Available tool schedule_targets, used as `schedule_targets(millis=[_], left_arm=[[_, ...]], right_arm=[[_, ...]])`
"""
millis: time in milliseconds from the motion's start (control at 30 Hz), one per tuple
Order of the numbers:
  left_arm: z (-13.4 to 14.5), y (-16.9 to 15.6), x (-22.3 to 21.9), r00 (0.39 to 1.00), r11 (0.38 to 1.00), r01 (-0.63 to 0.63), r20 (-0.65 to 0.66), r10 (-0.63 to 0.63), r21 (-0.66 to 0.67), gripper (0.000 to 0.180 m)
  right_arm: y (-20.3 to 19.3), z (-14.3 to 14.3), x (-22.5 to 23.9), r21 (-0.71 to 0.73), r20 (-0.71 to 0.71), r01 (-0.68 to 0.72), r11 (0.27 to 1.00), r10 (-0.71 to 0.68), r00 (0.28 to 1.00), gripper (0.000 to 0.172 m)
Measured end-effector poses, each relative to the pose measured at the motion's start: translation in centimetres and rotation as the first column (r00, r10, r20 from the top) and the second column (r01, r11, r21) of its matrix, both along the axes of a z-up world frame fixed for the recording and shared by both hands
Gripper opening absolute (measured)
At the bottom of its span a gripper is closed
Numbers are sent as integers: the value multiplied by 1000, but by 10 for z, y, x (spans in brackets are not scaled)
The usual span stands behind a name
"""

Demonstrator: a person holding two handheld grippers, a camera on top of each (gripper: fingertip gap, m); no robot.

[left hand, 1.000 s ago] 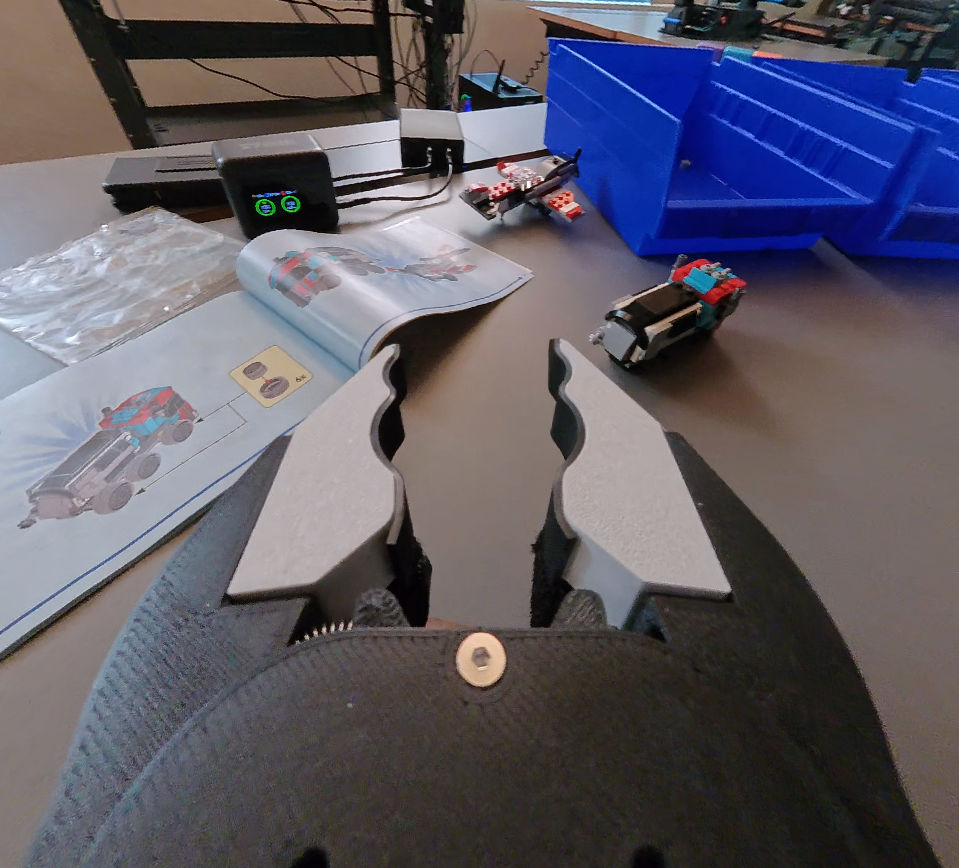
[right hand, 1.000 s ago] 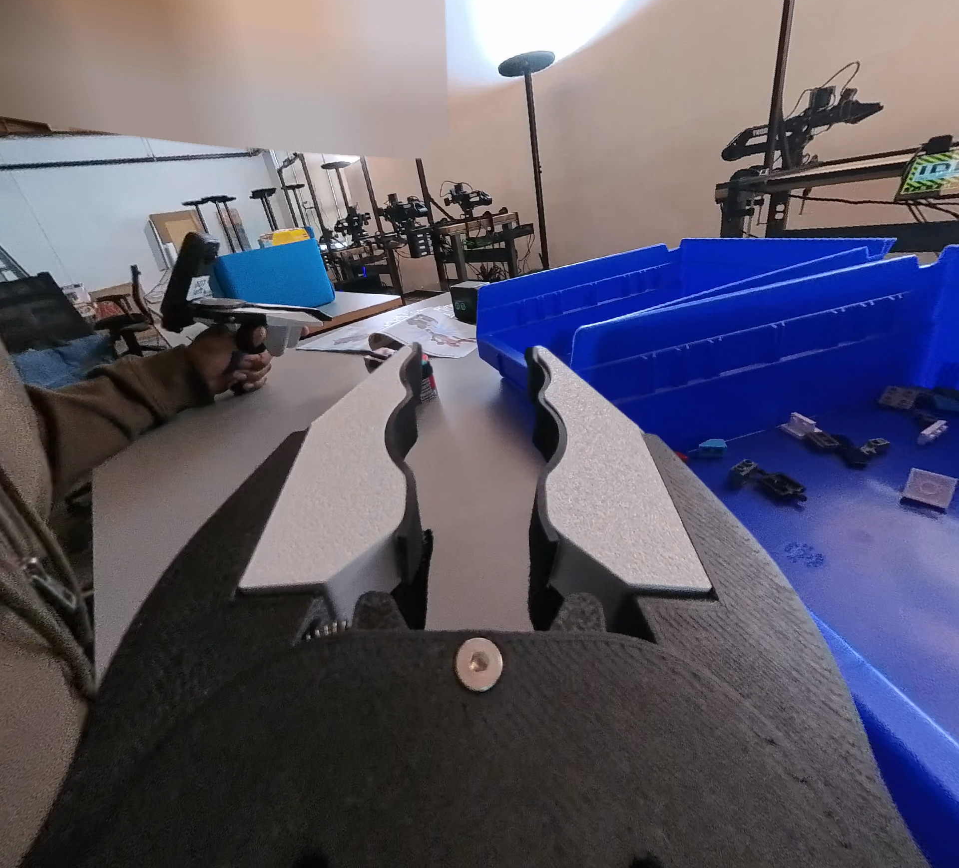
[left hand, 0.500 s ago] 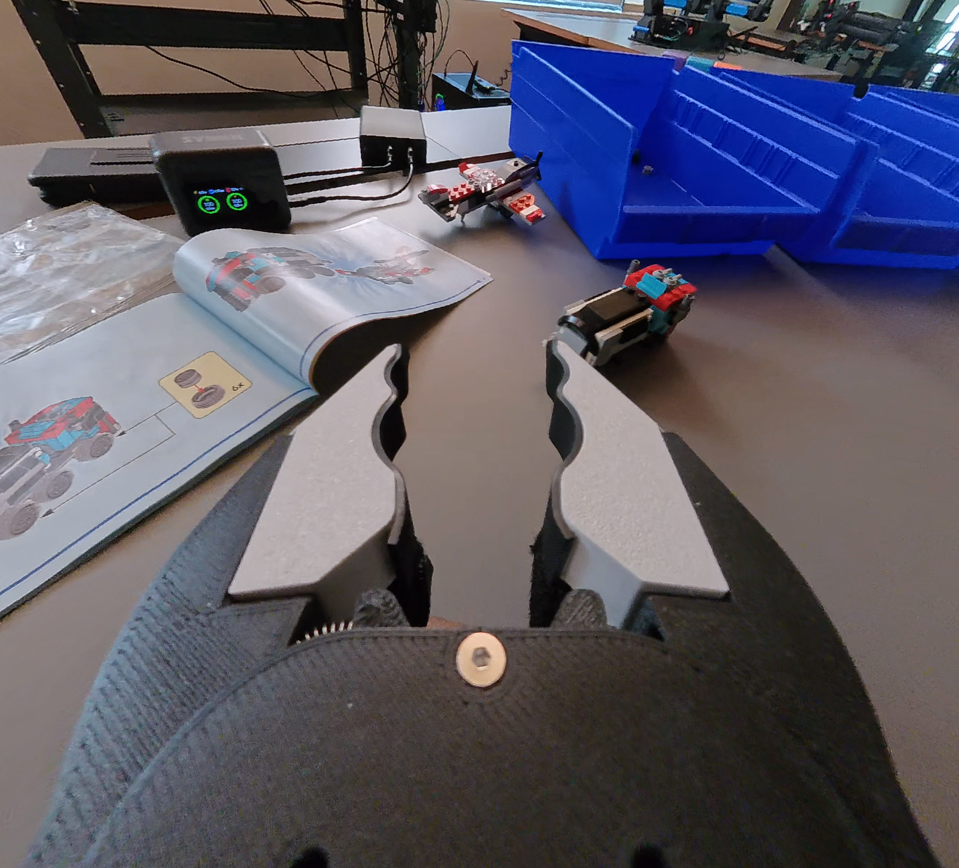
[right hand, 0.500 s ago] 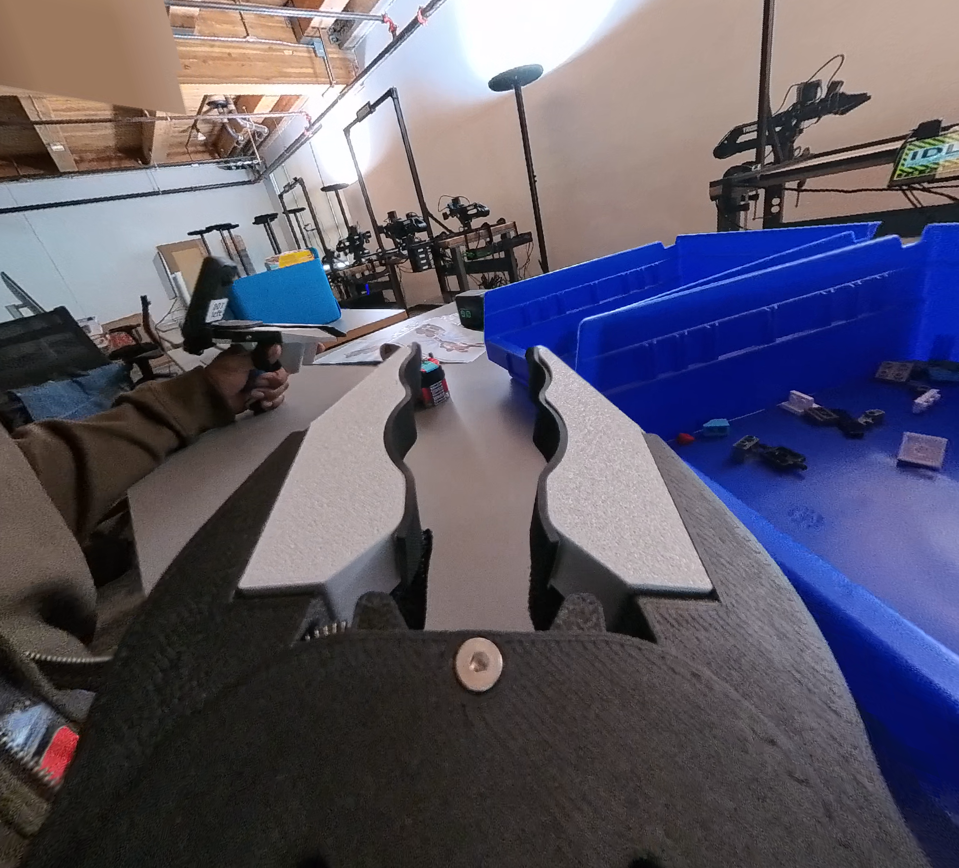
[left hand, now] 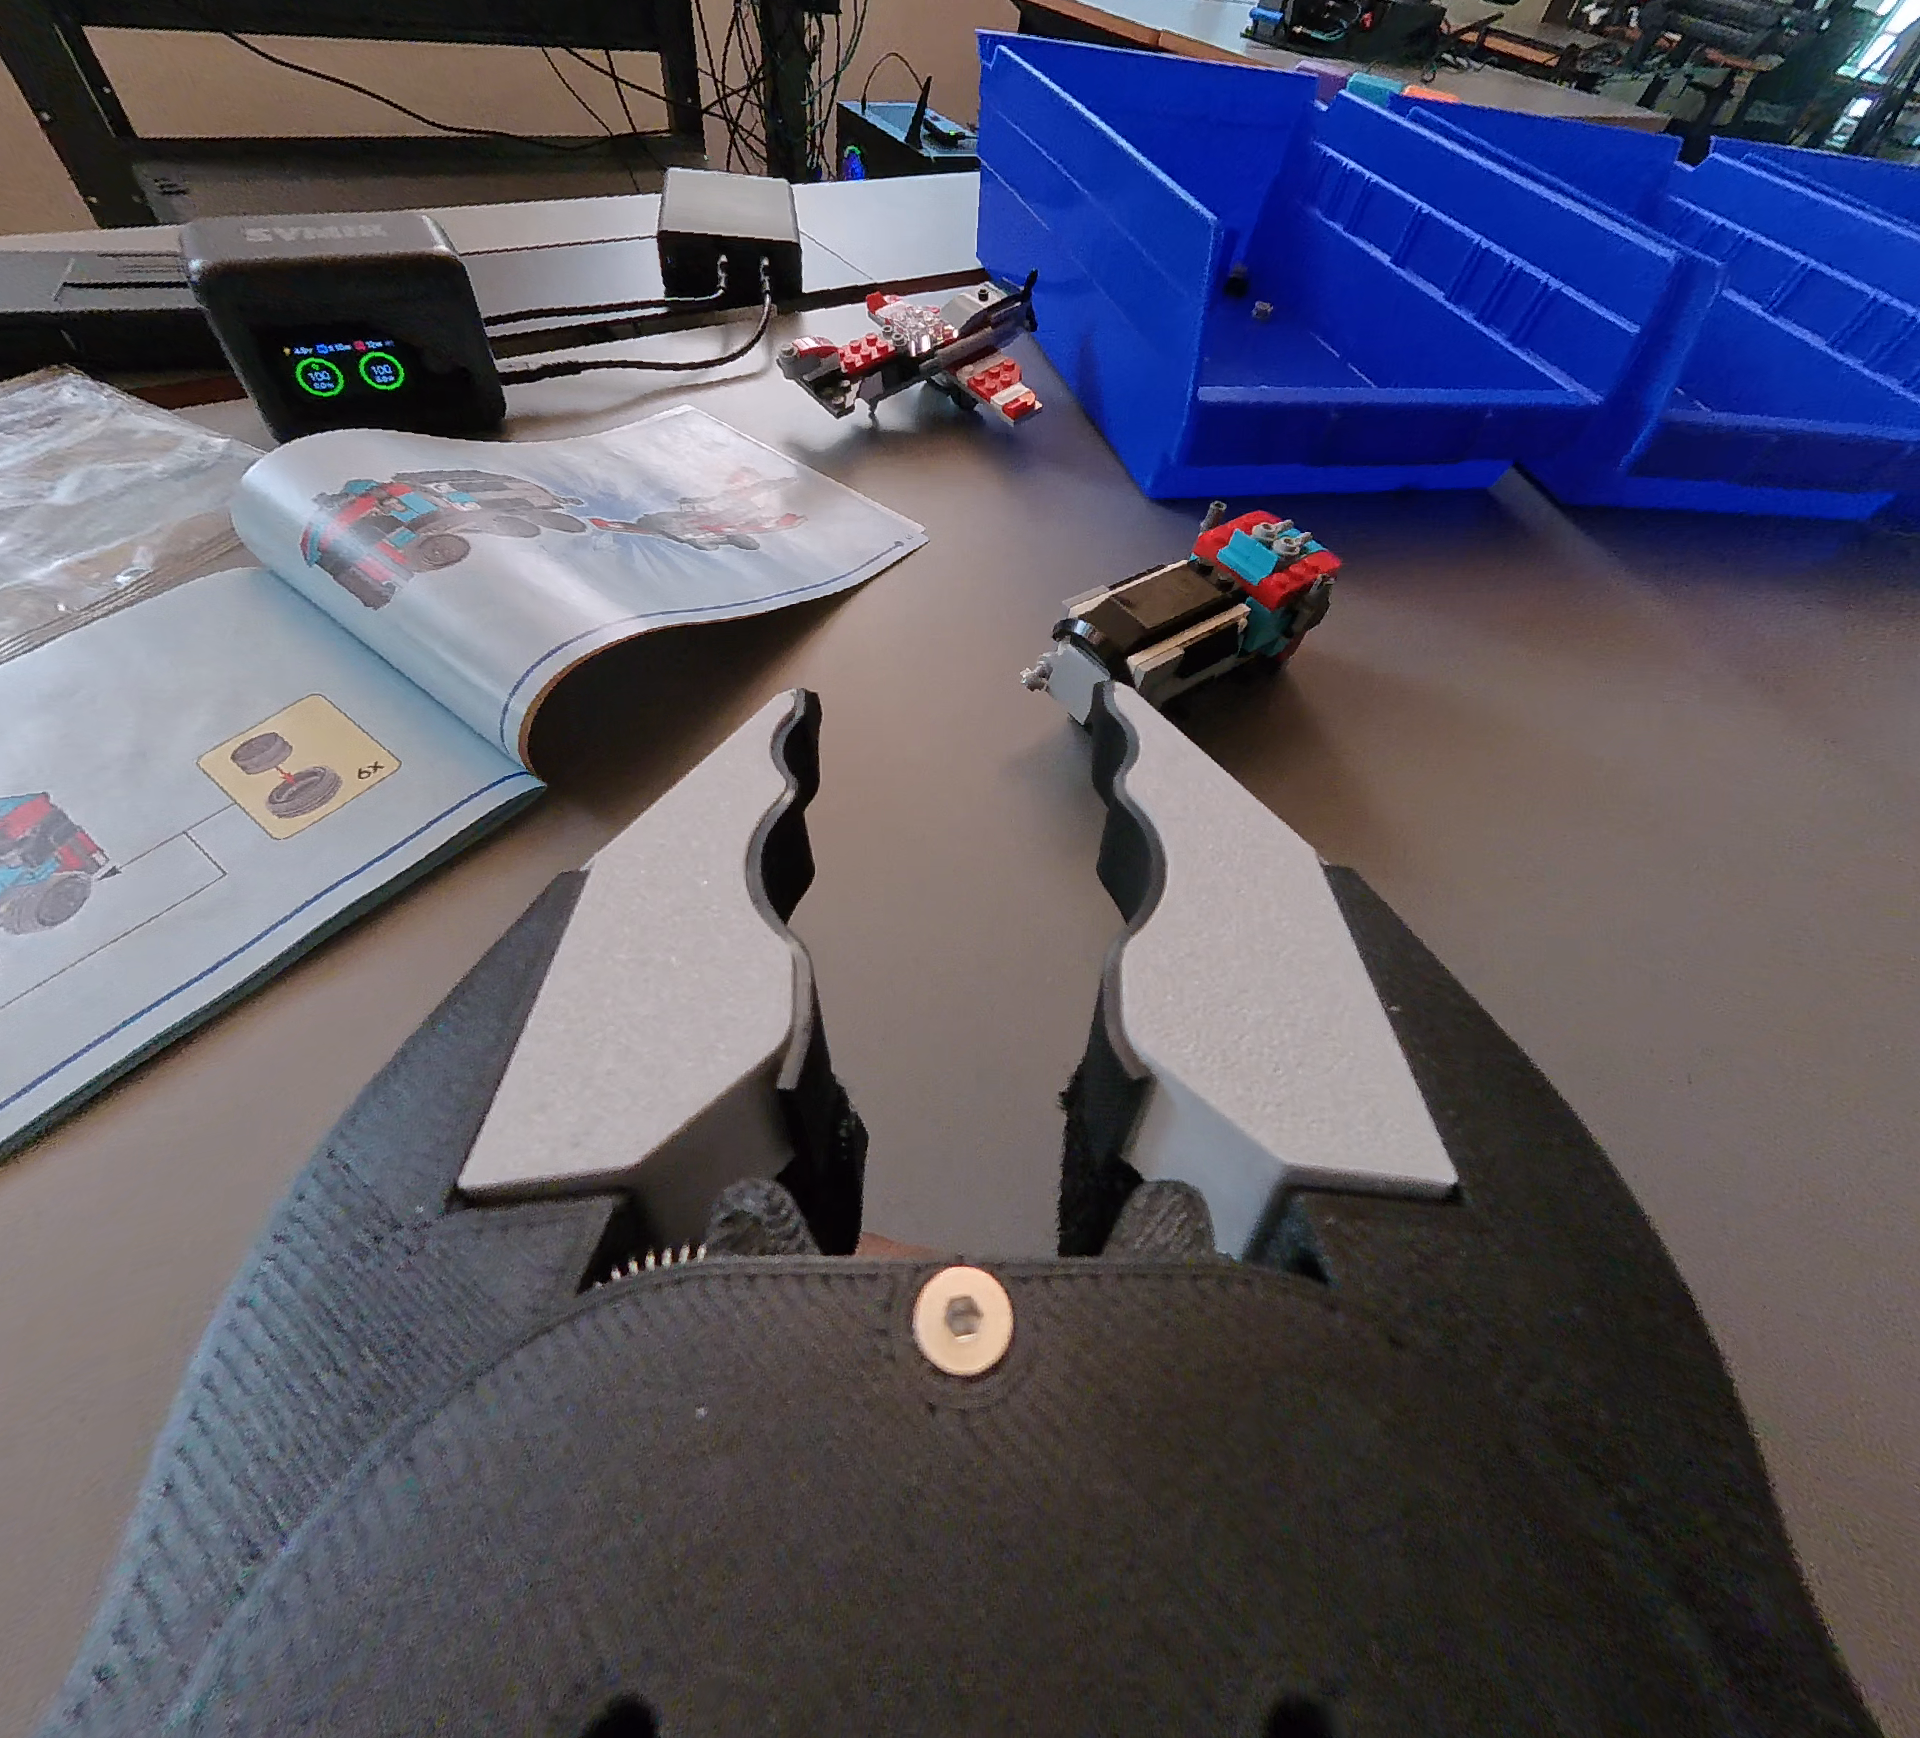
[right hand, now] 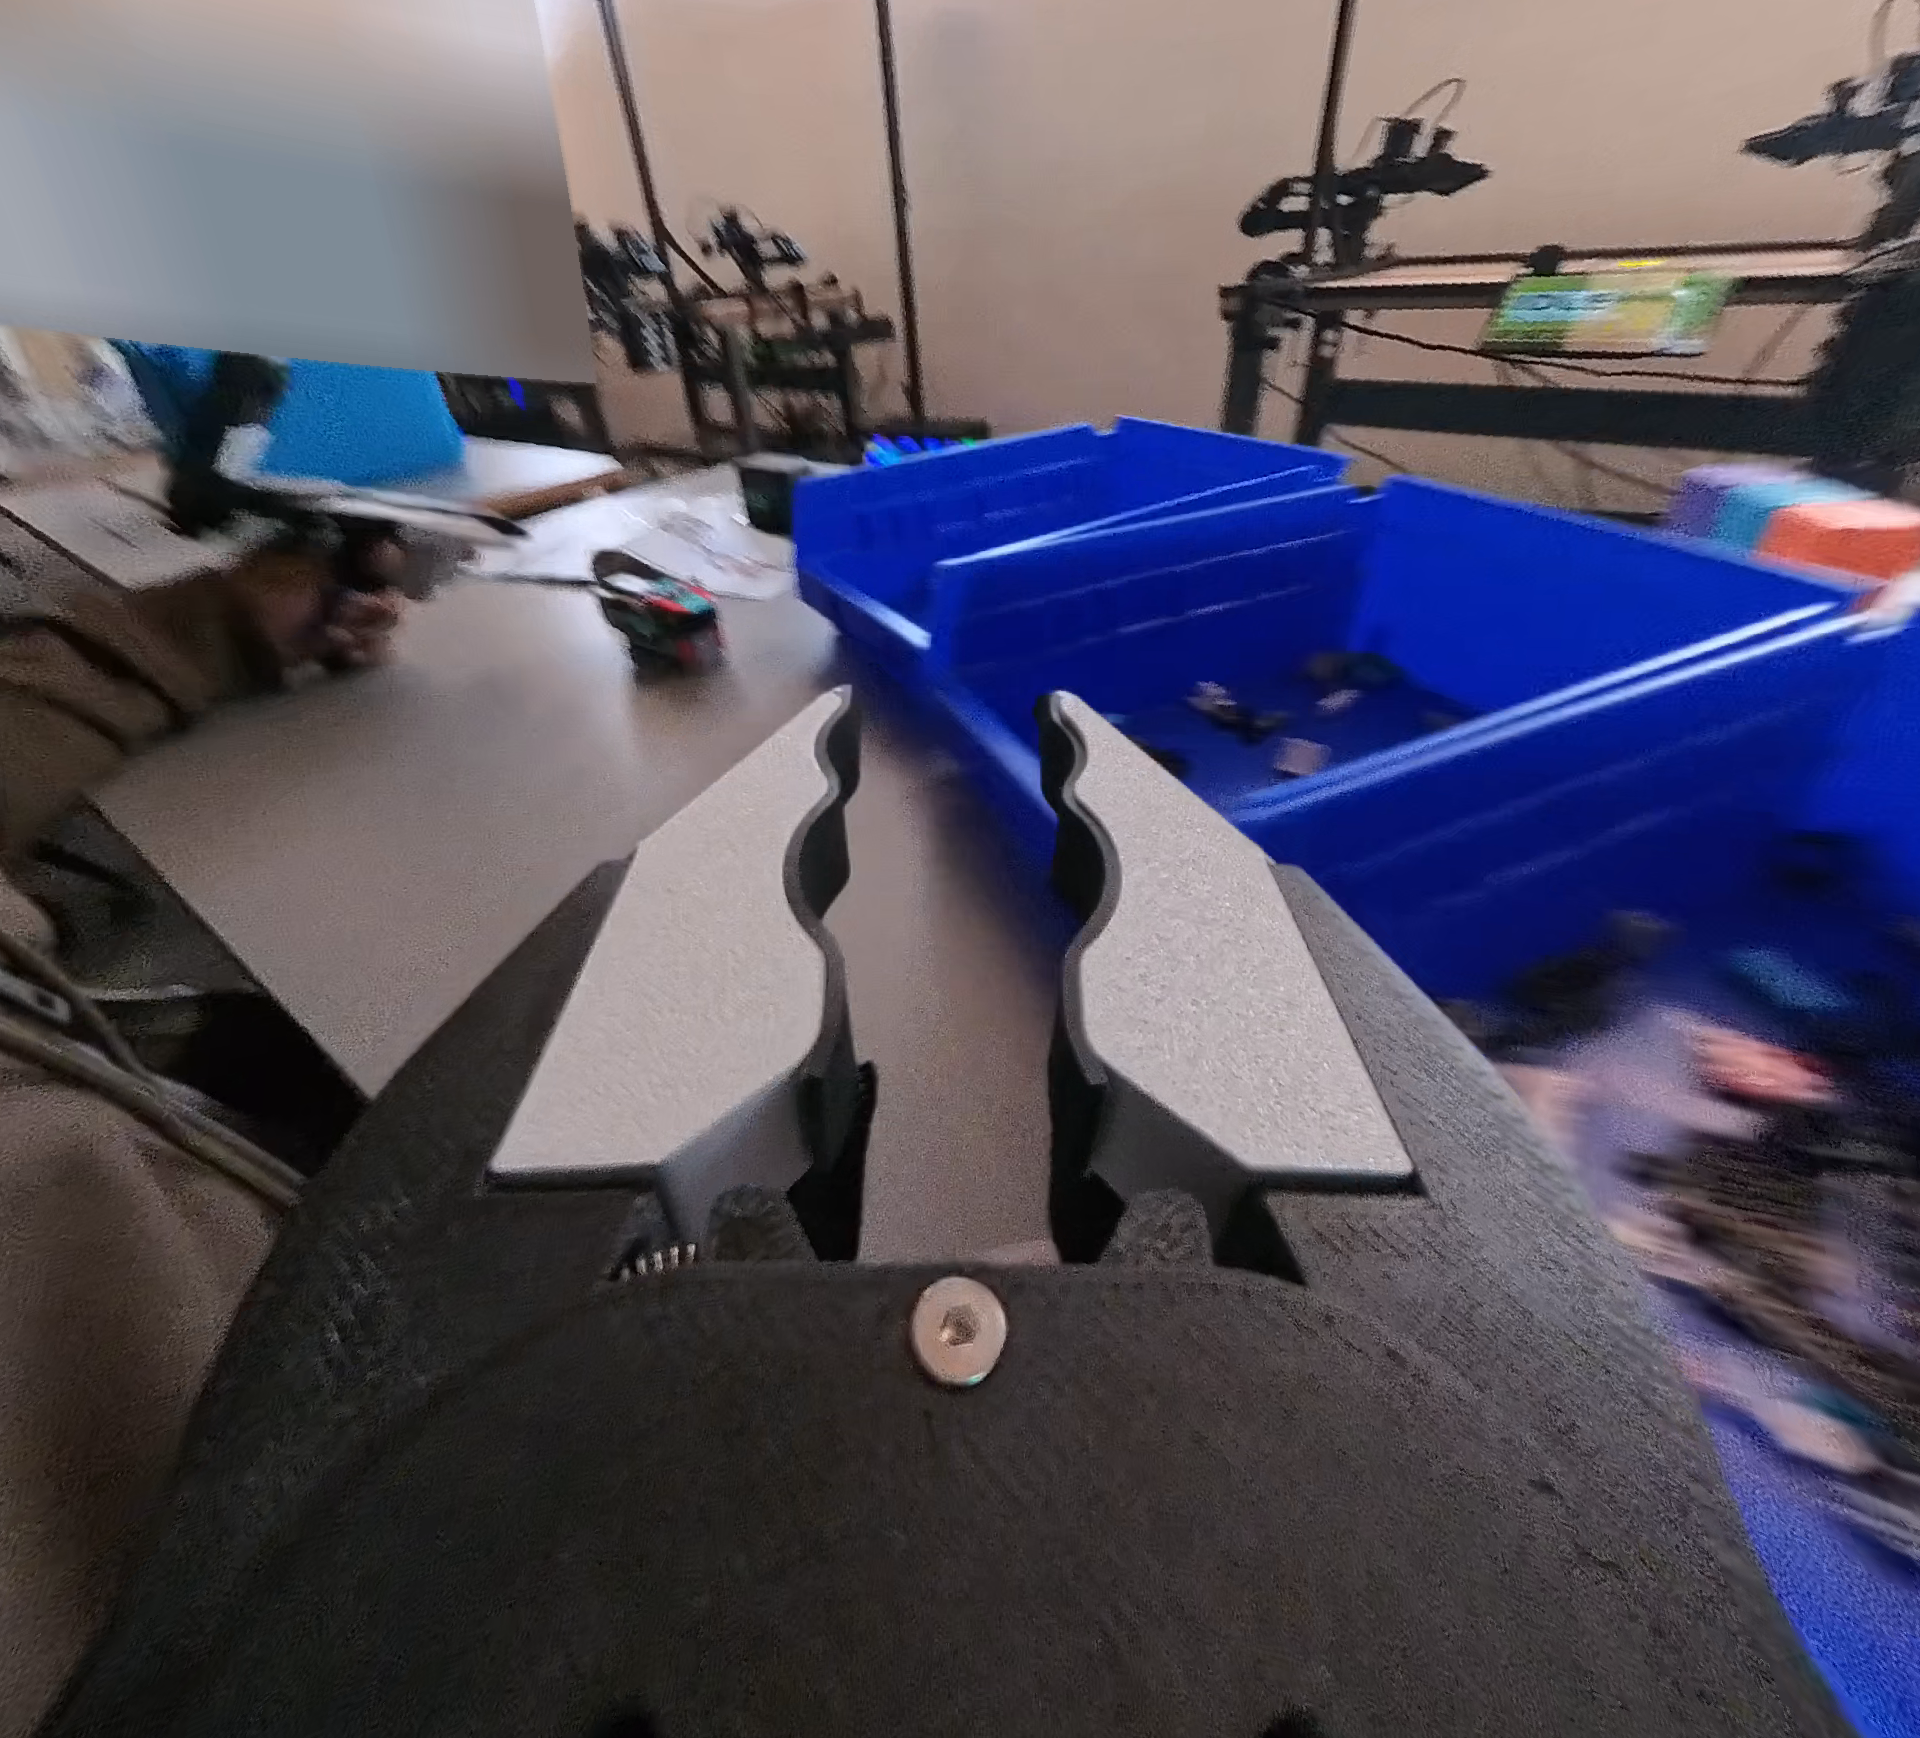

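My left claw hangs apart and empty, its right fingertip just short of the toy truck at frame centre-right; I judge it needs centring. My right claw gapes empty beside the blue bin.

Each tool has a broad, rounded black body with a ribbed, woven-looking texture and one silver hex screw set at its centre. The left tool carries two flat, matte grey fingers with wavy black inner edges, and a small coiled spring shows at the base of the left finger. The right tool looks the same. The person wears a brownish-olive sleeve and a garment with a zip.
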State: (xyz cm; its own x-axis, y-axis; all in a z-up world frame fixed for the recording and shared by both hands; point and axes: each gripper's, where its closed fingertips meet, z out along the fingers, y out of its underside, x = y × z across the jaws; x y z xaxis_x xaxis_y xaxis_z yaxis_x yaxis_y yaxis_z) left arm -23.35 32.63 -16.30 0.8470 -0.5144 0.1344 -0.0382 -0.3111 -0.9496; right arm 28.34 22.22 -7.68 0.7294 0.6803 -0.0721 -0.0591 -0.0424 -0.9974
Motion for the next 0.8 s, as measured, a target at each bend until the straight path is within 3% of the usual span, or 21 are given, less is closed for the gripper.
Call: schedule_targets(millis=[100, 200, 267, 367, 433, 567, 800], left_arm=[[0, 1, -1, 1000, 1000, -10, 1, 10, -2, 53], [-1, 2, -2, 1000, 1000, -19, -8, 19, -5, 53], [-2, 2, -2, 1000, 1000, -24, -8, 24, -8, 53], [-3, 3, -2, 1000, 1000, -22, -4, 22, -21, 53], [-3, 3, -3, 1000, 999, -25, 2, 25, -20, 53], [-2, 3, -4, 999, 999, -32, 8, 32, -18, 53], [-3, 4, -4, 999, 999, -18, 39, 19, -46, 53]], right_arm=[[12, 29, 60, 26, 238, 92, 995, -96, 967, 33], [43, 44, 124, 41, 511, 171, 984, -168, 843, 29], [72, 42, 161, 11, 654, 189, 982, -150, 742, 27], [119, 16, 200, -154, 788, 206, 966, -6, 615, 26], [149, -8, 219, -259, 834, 255, 932, 83, 545, 23], [194, -56, 239, -409, 855, 396, 822, 194, 480, 16], [220, -111, 242, -492, 856, 467, 735, 311, 412, 11]])
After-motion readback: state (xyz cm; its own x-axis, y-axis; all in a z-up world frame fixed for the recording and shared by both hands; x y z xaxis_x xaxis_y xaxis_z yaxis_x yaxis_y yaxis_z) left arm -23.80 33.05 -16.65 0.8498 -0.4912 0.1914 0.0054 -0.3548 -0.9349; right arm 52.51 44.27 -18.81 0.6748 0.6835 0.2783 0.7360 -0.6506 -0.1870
